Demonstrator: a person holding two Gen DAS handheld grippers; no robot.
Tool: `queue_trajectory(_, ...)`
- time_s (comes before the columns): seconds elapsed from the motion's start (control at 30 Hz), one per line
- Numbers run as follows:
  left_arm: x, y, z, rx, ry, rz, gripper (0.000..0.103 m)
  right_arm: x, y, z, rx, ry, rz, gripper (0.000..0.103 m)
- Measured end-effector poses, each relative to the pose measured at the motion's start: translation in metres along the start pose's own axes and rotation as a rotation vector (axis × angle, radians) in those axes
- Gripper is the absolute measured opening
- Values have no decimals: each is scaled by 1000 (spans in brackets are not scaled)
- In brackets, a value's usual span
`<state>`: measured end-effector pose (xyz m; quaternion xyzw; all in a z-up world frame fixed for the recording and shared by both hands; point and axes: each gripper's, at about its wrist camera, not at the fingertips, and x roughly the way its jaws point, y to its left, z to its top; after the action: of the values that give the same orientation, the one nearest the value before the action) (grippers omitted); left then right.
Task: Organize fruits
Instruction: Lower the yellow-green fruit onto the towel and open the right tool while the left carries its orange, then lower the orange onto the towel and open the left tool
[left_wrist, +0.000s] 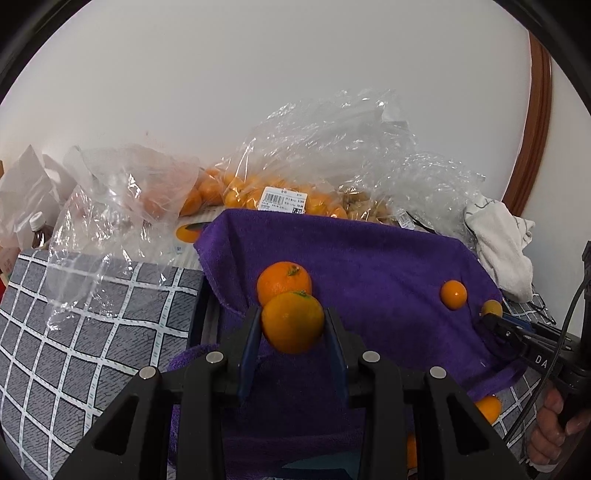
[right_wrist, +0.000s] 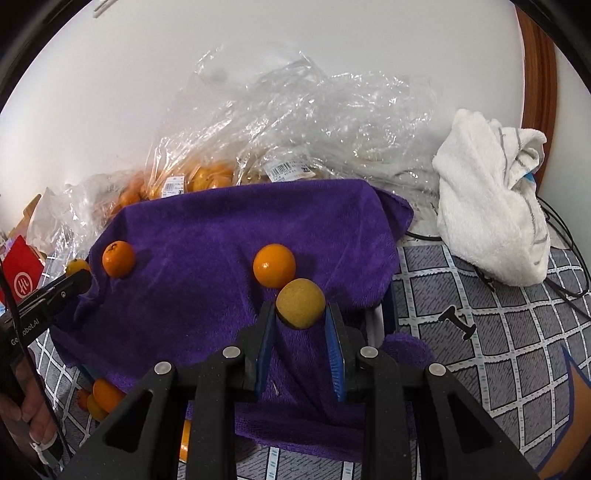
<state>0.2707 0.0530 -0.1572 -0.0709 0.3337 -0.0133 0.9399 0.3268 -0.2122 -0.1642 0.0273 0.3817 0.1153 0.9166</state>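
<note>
My left gripper (left_wrist: 293, 325) is shut on an orange tangerine (left_wrist: 293, 322) and holds it just above the purple towel (left_wrist: 369, 266). A second tangerine (left_wrist: 283, 281) lies on the towel right behind it. My right gripper (right_wrist: 301, 314) is shut on a small yellow fruit (right_wrist: 300, 303) over the towel (right_wrist: 221, 229). A small orange (right_wrist: 274, 265) lies on the towel just beyond it; it also shows in the left wrist view (left_wrist: 453, 294). The left-hand tangerine on the towel (right_wrist: 118, 259) sits at the towel's left side.
Clear plastic bags of oranges (left_wrist: 258, 195) lie against the wall behind the towel. A crumpled white cloth (right_wrist: 491, 206) with cables lies at the right. Loose oranges (right_wrist: 105, 398) lie on the grey checked tablecloth (left_wrist: 92, 350) by the towel's near edge. A bottle (left_wrist: 37, 230) stands far left.
</note>
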Motion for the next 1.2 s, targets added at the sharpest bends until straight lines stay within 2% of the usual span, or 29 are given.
queue_trajectory(0.37, 7, -2, -3, 11, 18, -9, 33, 0, 1, 0, -15, -11, -18, 29)
queue_trajectory(0.43, 8, -3, -3, 16, 22, -9, 33, -2, 1, 1, -13, -18, -19, 33)
queue_trajectory(0.5, 10, -4, -4, 21, 26, -9, 33, -6, 0, 1, -12, -30, -19, 41)
queue_trajectory(0.63, 13, -4, -6, 25, 37, -11, 33, -13, 1, 2, -17, -56, -33, 48)
queue_trajectory(1.13, 16, -3, -7, 21, 54, -22, 33, -27, 3, 3, -8, -116, -42, 49)
queue_trajectory(1.2, 15, -3, -6, 23, 48, -28, 41, -27, 5, 3, -16, -101, -35, 49)
